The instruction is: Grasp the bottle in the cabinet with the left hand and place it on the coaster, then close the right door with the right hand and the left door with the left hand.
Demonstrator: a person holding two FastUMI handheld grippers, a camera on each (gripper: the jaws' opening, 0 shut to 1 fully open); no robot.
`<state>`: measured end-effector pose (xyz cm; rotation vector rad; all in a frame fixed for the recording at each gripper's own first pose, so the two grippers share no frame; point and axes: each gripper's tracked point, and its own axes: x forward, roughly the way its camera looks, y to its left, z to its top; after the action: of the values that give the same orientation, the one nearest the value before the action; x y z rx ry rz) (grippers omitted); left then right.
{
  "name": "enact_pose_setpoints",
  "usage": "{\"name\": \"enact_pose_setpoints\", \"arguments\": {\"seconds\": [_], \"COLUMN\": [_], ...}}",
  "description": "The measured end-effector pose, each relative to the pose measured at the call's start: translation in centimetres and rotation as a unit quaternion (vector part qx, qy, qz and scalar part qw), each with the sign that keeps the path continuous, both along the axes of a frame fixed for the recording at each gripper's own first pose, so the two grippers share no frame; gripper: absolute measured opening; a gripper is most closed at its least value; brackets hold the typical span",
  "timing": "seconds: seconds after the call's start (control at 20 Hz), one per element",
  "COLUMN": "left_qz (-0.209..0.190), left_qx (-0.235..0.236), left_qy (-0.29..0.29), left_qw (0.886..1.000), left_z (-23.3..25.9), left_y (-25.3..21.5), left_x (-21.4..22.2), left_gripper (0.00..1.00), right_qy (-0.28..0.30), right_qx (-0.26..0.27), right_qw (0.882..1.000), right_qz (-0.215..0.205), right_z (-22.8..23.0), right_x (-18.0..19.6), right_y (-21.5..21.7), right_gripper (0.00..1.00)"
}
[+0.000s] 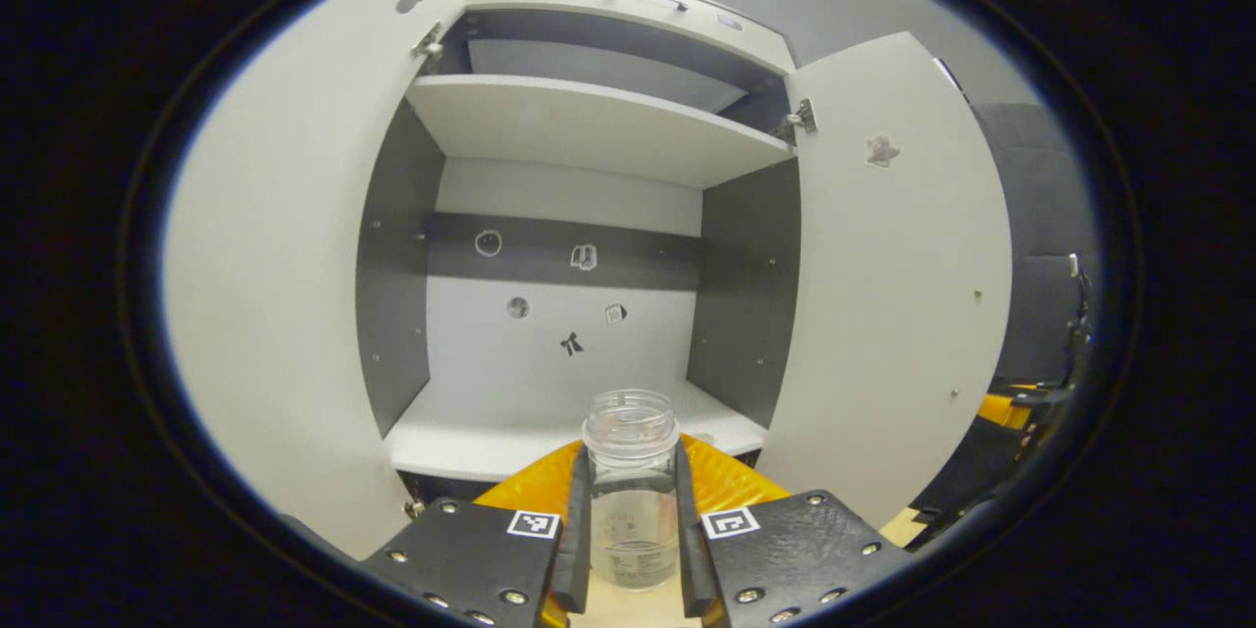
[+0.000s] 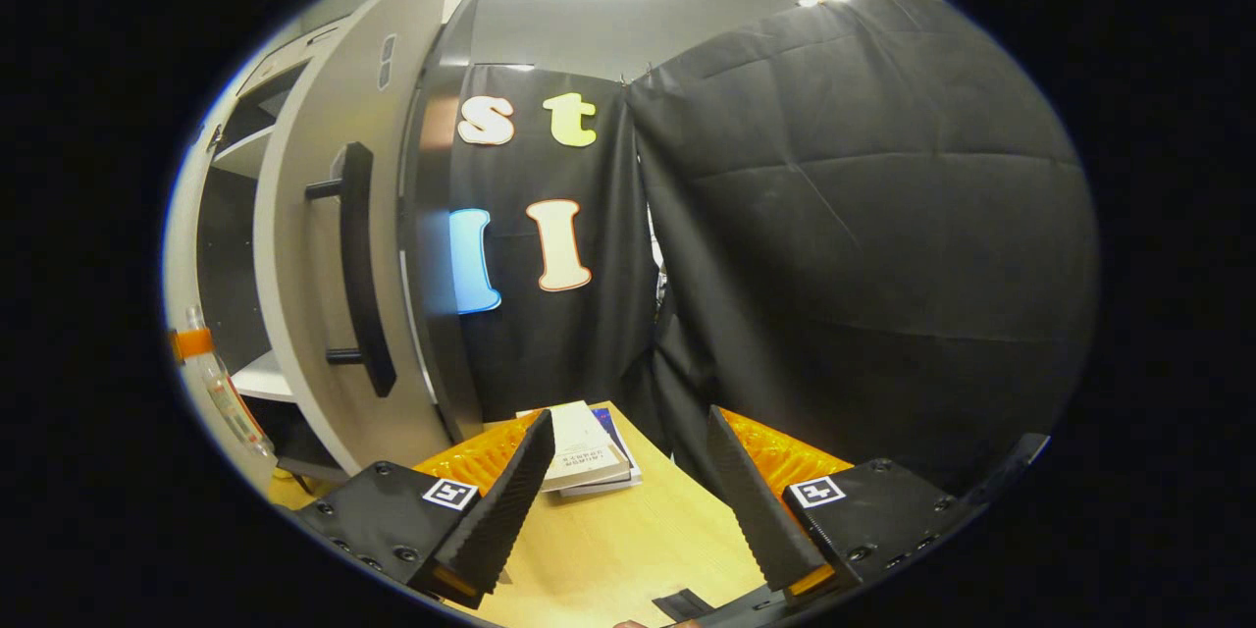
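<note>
Centrally, low in the left gripper view, the left gripper [image 1: 634, 535] pinches a clear bottle [image 1: 633, 496], both dark finger pads flat against its sides. Bottle upright, open mouth at top, held in front of the cabinet [image 1: 579, 216], apart from the lower shelf's front edge [image 1: 549, 456]. Left door [image 1: 285, 294] swung wide at frame left; right door [image 1: 898, 285] swung wide at frame right. Between their inner edges lies the cabinet bay. Upper shelf [image 1: 589, 123] spans the top of the bay; small stickers dot the back panel.

Right gripper view: right gripper [image 2: 628, 500] spread wide, nothing between its fingers, hovering over a wooden table [image 2: 628, 540]. Books [image 2: 584, 456] lie just past the left fingertip at lower centre. A cabinet door with a long black handle [image 2: 358, 270] stands edge-on at frame left, well apart from the fingers. Black cloth wall fills the right half. At far left edge, a bottle with an orange band [image 2: 211, 373], partly cut off. Coaster not identifiable.
</note>
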<state>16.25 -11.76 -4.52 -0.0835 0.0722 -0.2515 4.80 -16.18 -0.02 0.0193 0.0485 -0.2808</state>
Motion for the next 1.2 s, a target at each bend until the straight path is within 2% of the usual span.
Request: {"name": "enact_pose_setpoints", "arguments": {"seconds": [0.15,0.35,0.45,0.7,0.75,0.8,1.2], "left_qz": [-0.003,-0.026,-0.041,-0.074,-0.079,-0.083,-0.11], "left_qx": [-0.023,-0.026,-0.02,0.006,0.013,0.02,0.056], "left_qy": [0.021,0.049,0.053,0.082,0.082,0.081,0.081], "left_qw": [1.0,0.998,0.998,0.994,0.993,0.993,0.989], "left_z": [-5.0,-11.9,-15.1,-22.8,-23.7,-24.5,-28.7], "left_y": [0.1,-1.3,-2.5,-5.5,-5.9,-6.2,-8.3], "left_x": [-1.9,-3.8,-4.1,-6.0,-6.2,-6.4,-8.0], "left_gripper": [0.37,0.37,0.4,0.38,0.36,0.39,0.4], "right_qy": [0.002,0.005,0.003,0.006,0.007,0.008,0.023], "right_qx": [-0.002,0.0,-0.004,-0.005,-0.007,-0.007,-0.002], "right_qw": [1.0,1.0,1.0,1.0,1.0,1.0,1.0], "right_qz": [0.004,0.003,-0.001,0.006,0.004,0.003,-0.011], "right_z": [0.2,0.4,0.7,0.8,0.7,0.8,0.4], "right_x": [-0.8,-1.9,-2.3,-3.1,-3.2,-3.4,-4.5], "right_y": [0.4,0.8,0.8,2.0,2.0,2.0,2.4], "right_gripper": [0.99,0.99,0.99,0.99,0.99,0.99,0.99]}}
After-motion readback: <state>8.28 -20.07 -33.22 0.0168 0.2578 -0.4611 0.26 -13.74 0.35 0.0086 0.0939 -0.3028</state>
